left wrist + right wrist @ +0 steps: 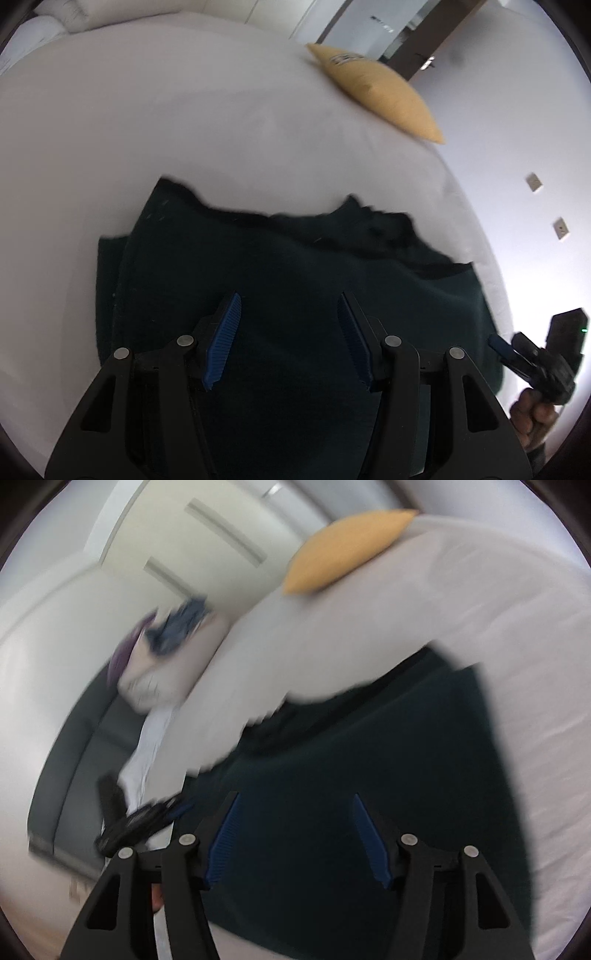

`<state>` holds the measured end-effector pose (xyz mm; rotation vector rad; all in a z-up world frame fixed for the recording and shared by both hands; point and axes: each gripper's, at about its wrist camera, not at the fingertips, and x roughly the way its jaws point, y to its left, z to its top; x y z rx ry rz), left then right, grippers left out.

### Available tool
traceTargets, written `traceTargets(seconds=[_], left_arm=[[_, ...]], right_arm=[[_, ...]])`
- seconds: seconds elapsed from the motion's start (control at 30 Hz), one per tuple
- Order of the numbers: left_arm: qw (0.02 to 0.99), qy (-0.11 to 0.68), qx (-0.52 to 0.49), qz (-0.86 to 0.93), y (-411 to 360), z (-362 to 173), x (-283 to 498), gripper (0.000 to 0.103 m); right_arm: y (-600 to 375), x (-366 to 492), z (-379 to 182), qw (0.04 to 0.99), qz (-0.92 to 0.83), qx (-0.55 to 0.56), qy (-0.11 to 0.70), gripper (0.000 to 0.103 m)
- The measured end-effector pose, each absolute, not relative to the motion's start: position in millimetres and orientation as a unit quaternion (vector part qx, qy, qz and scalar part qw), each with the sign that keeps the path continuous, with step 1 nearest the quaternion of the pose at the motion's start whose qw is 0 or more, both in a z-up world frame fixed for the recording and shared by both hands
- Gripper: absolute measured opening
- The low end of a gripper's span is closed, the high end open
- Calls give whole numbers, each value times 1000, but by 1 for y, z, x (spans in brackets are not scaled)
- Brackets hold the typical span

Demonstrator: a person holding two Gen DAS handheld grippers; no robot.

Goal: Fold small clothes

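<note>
On the white bed [184, 122] lay the dark garment [295, 280], partly folded, its far edge rumpled near the bed's side and well short of the yellow pillow [380, 88]. We held the left gripper [290, 339] above the cloth with its fingers spread wide and empty. We held the right gripper [295, 834] likewise wide open and empty over the same garment [369, 757]; its view was blurred. We judged a fold between grasps. Next, each gripper needed to pinch an edge and carry it across.
</note>
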<state>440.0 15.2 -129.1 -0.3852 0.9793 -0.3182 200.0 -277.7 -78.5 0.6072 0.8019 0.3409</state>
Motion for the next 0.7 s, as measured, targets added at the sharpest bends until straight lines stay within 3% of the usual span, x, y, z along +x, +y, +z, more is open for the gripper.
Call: traceTargets(seconds=[0.27, 0.37, 0.43, 0.5, 0.53, 0.63, 0.67, 0.7], left_arm=[[878, 414, -193, -143, 47, -142, 417, 52], [880, 396, -224, -138, 64, -150, 408, 52], [882, 382, -237, -139, 70, -151, 404, 52], [886, 374, -239, -132, 74, -149, 401, 52], [886, 373, -241, -131, 77, -149, 399, 52], [883, 372, -254, -133, 82, -152, 400, 52], [883, 371, -256, -133, 84, -153, 399, 52], [884, 369, -255, -132, 85, -153, 398, 52]], right_arm=[[-228, 260, -106, 833, 187, 259, 452, 53], [-231, 284, -108, 838, 158, 263, 451, 37], [-242, 297, -111, 843, 123, 263, 452, 34], [-252, 311, -118, 850, 89, 254, 453, 2], [-255, 314, -120, 853, 69, 249, 453, 0], [-260, 311, -114, 863, 28, 251, 438, 4], [-252, 305, -108, 871, 18, 240, 429, 14], [-242, 299, -102, 876, 27, 231, 423, 32]])
